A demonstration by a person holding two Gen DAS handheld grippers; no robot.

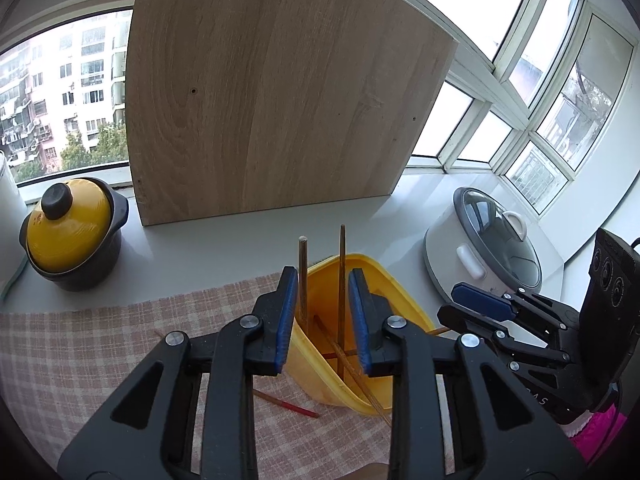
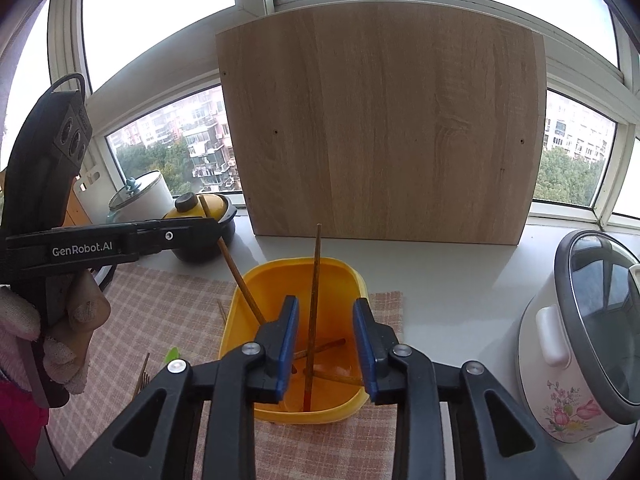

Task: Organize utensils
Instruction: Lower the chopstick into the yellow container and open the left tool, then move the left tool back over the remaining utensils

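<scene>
A yellow plastic bin (image 1: 384, 300) (image 2: 256, 280) stands on a checked cloth. My left gripper (image 1: 322, 320) hovers over its near rim, open. A brown chopstick (image 1: 303, 280) leans in the gap close to the left pad without being pressed. My right gripper (image 2: 326, 340) is open above the bin, and another chopstick (image 2: 316, 300) stands free between its pads with its tip in the bin. More chopsticks (image 2: 332, 378) lie crossed on the bin's floor. The left gripper (image 2: 216, 226) also shows at the left of the right wrist view, the right gripper (image 1: 452, 306) at the right of the left wrist view.
A red-tipped chopstick (image 1: 288, 402) lies on the cloth (image 1: 120, 340) beside the bin. A fork (image 2: 142, 376) and a green utensil (image 2: 174, 356) lie further left. A yellow-lidded clay pot (image 1: 72, 232), a rice cooker (image 2: 580, 340) and an upright wooden board (image 2: 380, 128) flank the bin.
</scene>
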